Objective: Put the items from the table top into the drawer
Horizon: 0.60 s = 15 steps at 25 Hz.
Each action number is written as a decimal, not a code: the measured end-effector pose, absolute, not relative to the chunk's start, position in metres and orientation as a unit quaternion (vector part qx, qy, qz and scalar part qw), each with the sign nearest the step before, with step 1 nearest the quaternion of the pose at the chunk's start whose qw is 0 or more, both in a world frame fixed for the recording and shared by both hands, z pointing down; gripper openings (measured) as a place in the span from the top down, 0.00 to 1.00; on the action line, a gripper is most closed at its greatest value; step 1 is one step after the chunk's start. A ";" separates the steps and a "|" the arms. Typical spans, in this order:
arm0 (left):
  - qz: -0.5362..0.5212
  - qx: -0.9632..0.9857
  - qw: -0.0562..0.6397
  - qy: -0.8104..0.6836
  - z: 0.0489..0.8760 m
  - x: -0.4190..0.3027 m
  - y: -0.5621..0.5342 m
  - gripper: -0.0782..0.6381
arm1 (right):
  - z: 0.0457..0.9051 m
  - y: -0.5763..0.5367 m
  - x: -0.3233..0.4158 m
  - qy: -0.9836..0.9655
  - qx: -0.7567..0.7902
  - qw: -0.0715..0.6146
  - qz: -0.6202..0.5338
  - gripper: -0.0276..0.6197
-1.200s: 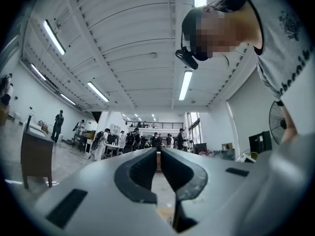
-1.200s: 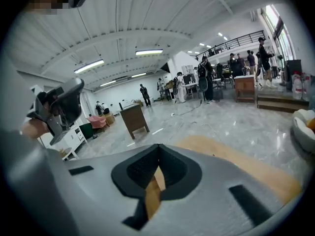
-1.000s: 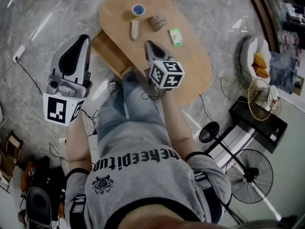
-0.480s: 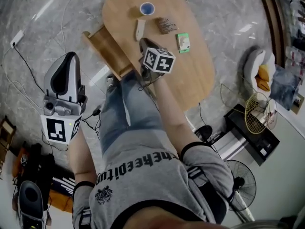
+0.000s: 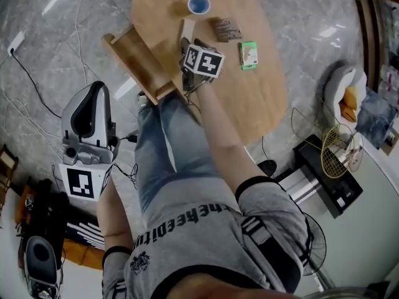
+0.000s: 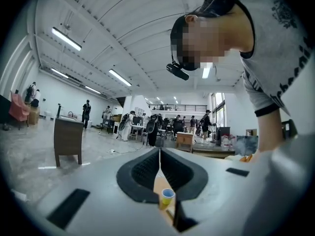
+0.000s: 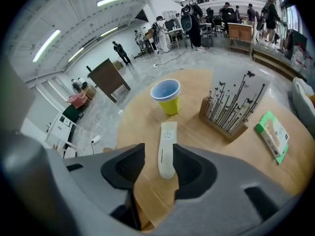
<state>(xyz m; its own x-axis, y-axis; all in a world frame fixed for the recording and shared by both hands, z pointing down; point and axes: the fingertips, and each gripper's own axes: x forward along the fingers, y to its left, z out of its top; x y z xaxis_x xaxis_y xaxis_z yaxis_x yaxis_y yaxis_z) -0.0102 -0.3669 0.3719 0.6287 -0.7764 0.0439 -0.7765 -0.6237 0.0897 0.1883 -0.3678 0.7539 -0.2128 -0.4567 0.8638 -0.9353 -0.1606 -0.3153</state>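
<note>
My left arm hangs bent at my side. It holds the left gripper (image 5: pixel 95 91) level over the floor (image 5: pixel 50 55), beside my thigh and well apart from the table (image 5: pixel 265 98). Its jaws are pressed together with nothing between them. My right arm reaches forward and down past my knee, and the right gripper (image 5: pixel 186 44) tilts steeply down at the table top, just beside the drawer (image 5: pixel 140 64). The drawer is a plain wooden tray that stands pulled out from the table's side. The right jaws have just been opening and now stand apart, with the near end of the white bar (image 7: pixel 167 146) between them. The pads flank it, and I see no pad pressing on it. The bar lies flat on the wood, pointing away from me. It is long and slim with rounded ends, with a small printed label near its far end and a thin dark slit along its middle. Just past its far end stands the cup (image 7: pixel 166 96), upright, yellow outside and blue inside. To the right of the bar sits the holder (image 7: pixel 231 107), a pale box printed with dark stems and butterflies on a wooden base. Farther right a flat green box (image 7: pixel 271 134) lies on the table, apart from the rest.
</note>
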 end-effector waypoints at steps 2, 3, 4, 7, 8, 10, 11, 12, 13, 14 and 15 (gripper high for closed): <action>0.005 0.900 0.058 -0.433 0.383 -0.012 -0.367 0.87 | 0.768 -0.373 0.188 -0.593 0.582 0.244 0.500 0.67; 0.006 0.898 0.063 -0.434 0.387 -0.013 -0.367 0.87 | 0.775 -0.374 0.188 -0.588 0.584 0.248 0.502 0.66; 0.008 0.897 0.068 -0.437 0.391 -0.013 -0.368 0.87 | 0.781 -0.375 0.190 -0.582 0.587 0.253 0.502 0.65; 0.024 0.894 0.072 -0.441 0.409 -0.022 -0.366 0.87 | 0.798 -0.377 0.193 -0.562 0.599 0.266 0.505 0.63; 0.025 0.893 0.071 -0.445 0.411 -0.022 -0.369 0.87 | 0.803 -0.376 0.192 -0.556 0.601 0.271 0.506 0.63; 0.020 0.889 0.071 -0.452 0.412 -0.019 -0.376 0.87 | 0.811 -0.375 0.190 -0.552 0.600 0.282 0.506 0.62; 0.018 0.889 0.074 -0.452 0.414 -0.018 -0.378 0.87 | 0.815 -0.373 0.188 -0.551 0.598 0.288 0.506 0.62; 0.016 0.889 0.077 -0.452 0.416 -0.017 -0.378 0.87 | 0.818 -0.372 0.187 -0.550 0.597 0.293 0.504 0.62; 0.015 0.889 0.078 -0.450 0.417 -0.017 -0.377 0.87 | 0.821 -0.372 0.187 -0.549 0.599 0.298 0.501 0.62; 0.015 0.890 0.078 -0.449 0.419 -0.018 -0.376 0.87 | 0.822 -0.372 0.187 -0.549 0.602 0.303 0.495 0.63; 0.014 0.891 0.078 -0.446 0.421 -0.019 -0.375 0.87 | 0.822 -0.372 0.188 -0.548 0.605 0.306 0.490 0.65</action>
<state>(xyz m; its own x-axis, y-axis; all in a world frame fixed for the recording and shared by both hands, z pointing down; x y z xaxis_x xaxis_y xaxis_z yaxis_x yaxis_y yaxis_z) -0.0193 -0.3749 0.4208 0.6010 -0.7937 0.0938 -0.7980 -0.5893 0.1264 0.1882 -0.3719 0.8217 -0.0804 -0.3633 0.9282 -0.9630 -0.2122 -0.1664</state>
